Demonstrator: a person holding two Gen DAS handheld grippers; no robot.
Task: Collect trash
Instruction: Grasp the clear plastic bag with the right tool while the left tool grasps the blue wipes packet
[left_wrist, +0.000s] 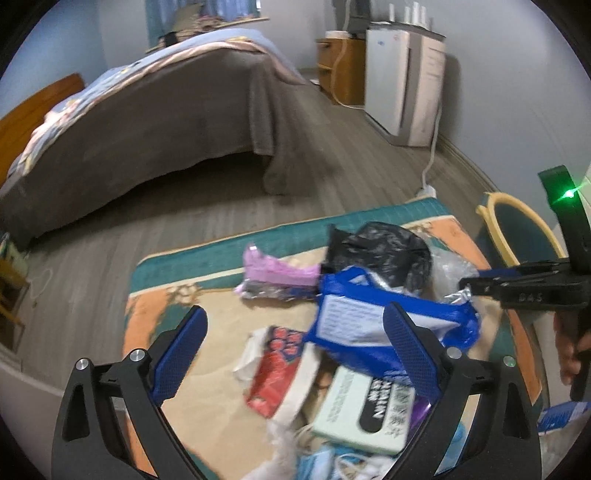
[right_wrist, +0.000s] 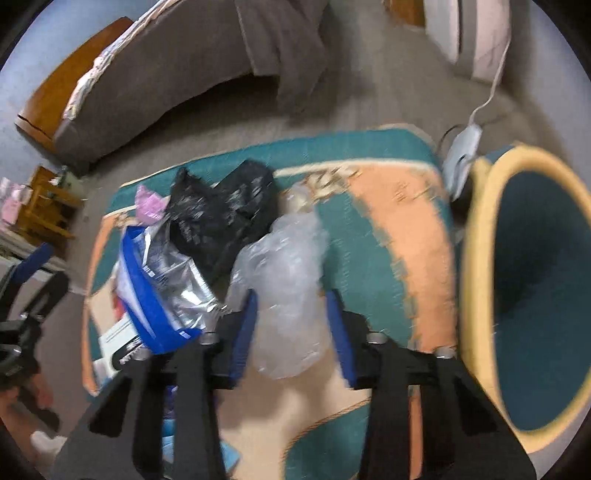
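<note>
Both grippers hang over littered rug (right_wrist: 399, 221): left gripper (left_wrist: 295, 343) gapes wide, holding nothing; right gripper (right_wrist: 291, 325), lower centre, straddles clear plastic bag (right_wrist: 284, 280) (contact blurred), teal bin (right_wrist: 535, 295) at right.

bed (left_wrist: 177, 110) | wooden cabinet (left_wrist: 341, 70) | white appliance (left_wrist: 402, 81) | rug (right_wrist: 388, 229)
</note>
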